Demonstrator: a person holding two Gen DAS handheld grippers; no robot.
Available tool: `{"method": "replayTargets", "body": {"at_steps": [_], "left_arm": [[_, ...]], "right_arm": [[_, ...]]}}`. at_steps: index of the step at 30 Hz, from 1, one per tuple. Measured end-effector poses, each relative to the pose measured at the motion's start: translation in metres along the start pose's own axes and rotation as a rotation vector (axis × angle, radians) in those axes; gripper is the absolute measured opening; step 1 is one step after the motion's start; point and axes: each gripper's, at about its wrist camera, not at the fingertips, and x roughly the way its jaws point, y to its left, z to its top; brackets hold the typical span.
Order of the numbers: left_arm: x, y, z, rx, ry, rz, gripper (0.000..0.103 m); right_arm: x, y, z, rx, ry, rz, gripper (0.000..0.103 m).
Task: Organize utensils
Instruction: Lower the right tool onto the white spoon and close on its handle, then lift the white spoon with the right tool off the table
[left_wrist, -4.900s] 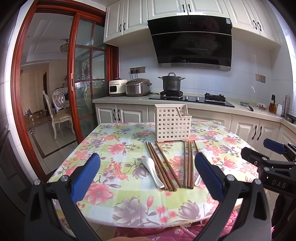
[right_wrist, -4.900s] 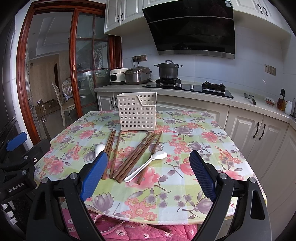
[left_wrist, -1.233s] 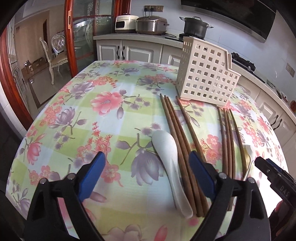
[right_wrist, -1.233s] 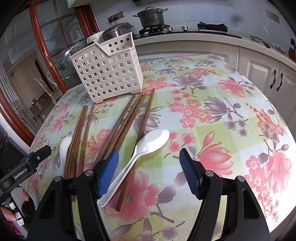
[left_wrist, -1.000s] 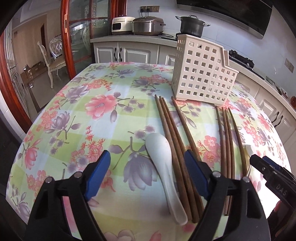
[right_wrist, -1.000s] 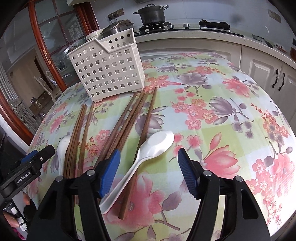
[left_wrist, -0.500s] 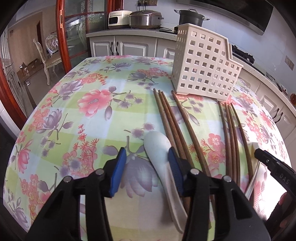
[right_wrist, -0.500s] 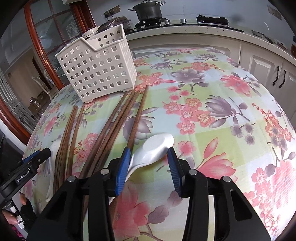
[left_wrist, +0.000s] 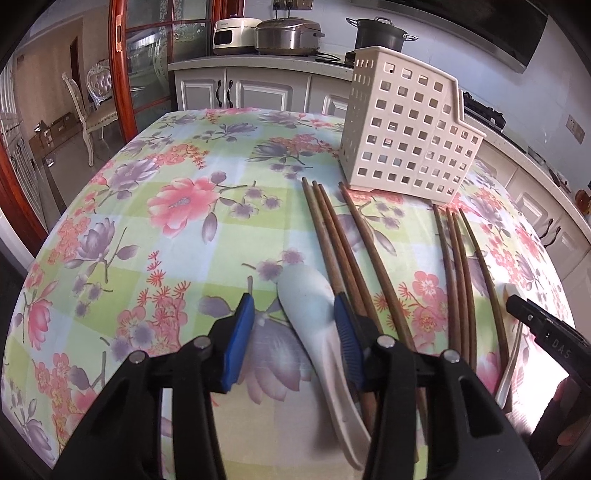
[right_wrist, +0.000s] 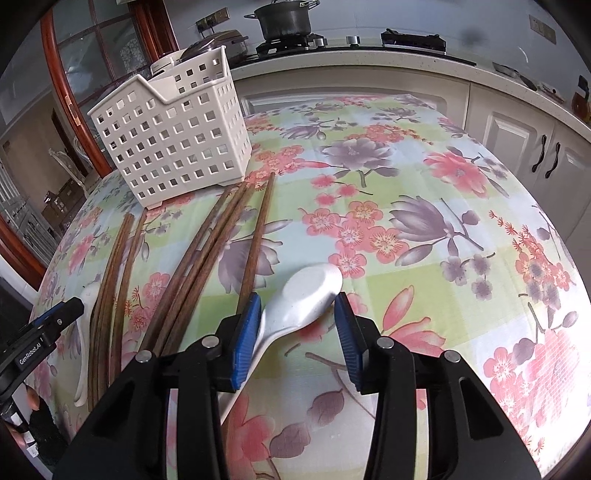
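Two white ceramic spoons and two bundles of brown wooden chopsticks lie on a floral tablecloth in front of a white perforated utensil basket (left_wrist: 406, 136). My left gripper (left_wrist: 295, 332) is open, its blue pads straddling the left spoon (left_wrist: 310, 306), with the right pad close against it. Chopsticks (left_wrist: 347, 251) lie just right of it. My right gripper (right_wrist: 299, 325) is open around the right spoon (right_wrist: 306, 291), its left pad near the spoon's neck. The basket (right_wrist: 173, 136) stands behind the chopsticks (right_wrist: 207, 251).
The round table's near edge (left_wrist: 110, 424) drops off close below the grippers. The other gripper shows at the right edge of the left wrist view (left_wrist: 546, 336) and at the left edge of the right wrist view (right_wrist: 40, 332). Kitchen counters, cabinets and a stove stand behind.
Both grippers have come down and forward to the spoons, and their jaws have narrowed from wide open to a small gap around each spoon. The utensils have not moved.
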Motion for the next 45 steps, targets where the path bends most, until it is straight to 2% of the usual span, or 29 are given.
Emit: {"method": "replayTargets", "body": {"at_steps": [3,5,11,15,16,17,18,23,25,26,27,28,31,35,38,40,42,45], "left_arm": [[0.003,-0.007,0.003,0.022,0.004,0.003,0.042],[0.010,-0.010,0.003,0.033,0.025,0.008,0.033],[0.019,-0.007,0.009,0.033,0.014,-0.005,0.032],[0.014,-0.007,0.009,0.045,-0.005,-0.025,0.026],[0.011,-0.006,0.008,0.040,-0.012,-0.034,0.023],[0.007,-0.006,0.008,0.037,-0.026,-0.038,0.007],[0.002,-0.005,0.008,0.042,-0.043,-0.032,0.000],[-0.004,-0.005,0.005,0.057,-0.033,-0.050,0.000],[0.001,-0.004,0.004,0.054,-0.012,-0.053,0.003],[0.001,-0.003,0.004,0.045,-0.019,-0.037,0.020],[0.001,-0.003,0.004,0.041,-0.023,-0.026,0.045],[0.001,-0.003,0.004,0.043,-0.036,-0.020,0.052],[0.005,-0.006,0.008,0.062,-0.040,0.006,0.052],[0.024,-0.006,0.012,0.054,0.010,0.013,0.051],[0.031,-0.003,0.017,0.056,0.011,0.000,0.052],[0.036,-0.001,0.022,0.046,0.029,-0.034,0.051],[0.035,-0.004,0.022,0.061,0.029,-0.043,0.035],[0.032,-0.007,0.018,0.064,0.029,-0.054,0.035]], "right_arm": [[0.002,0.002,0.002,-0.020,0.001,-0.001,0.040],[0.004,0.002,0.003,-0.027,0.003,0.013,0.039],[0.001,0.002,0.004,-0.043,-0.024,0.034,0.030],[-0.004,0.002,0.004,-0.053,-0.039,0.061,0.028],[-0.005,0.003,0.003,-0.055,-0.044,0.069,0.028],[-0.007,0.003,0.002,-0.055,-0.051,0.078,0.028],[-0.010,0.004,0.002,-0.055,-0.059,0.085,0.028],[-0.024,0.009,0.004,-0.075,-0.101,0.094,0.028],[-0.026,0.009,0.005,-0.075,-0.105,0.092,0.027],[-0.026,0.008,0.005,-0.073,-0.106,0.092,0.027],[-0.027,0.008,0.005,-0.073,-0.107,0.092,0.027],[-0.028,0.009,0.005,-0.074,-0.107,0.092,0.027],[-0.028,0.010,0.005,-0.077,-0.106,0.097,0.027],[-0.027,0.013,0.005,-0.082,-0.106,0.101,0.027],[-0.024,0.012,0.006,-0.082,-0.100,0.100,0.027],[-0.022,0.012,0.006,-0.081,-0.097,0.100,0.027],[-0.022,0.011,0.006,-0.081,-0.097,0.099,0.027],[-0.024,0.011,0.008,-0.083,-0.109,0.101,0.025]]}}
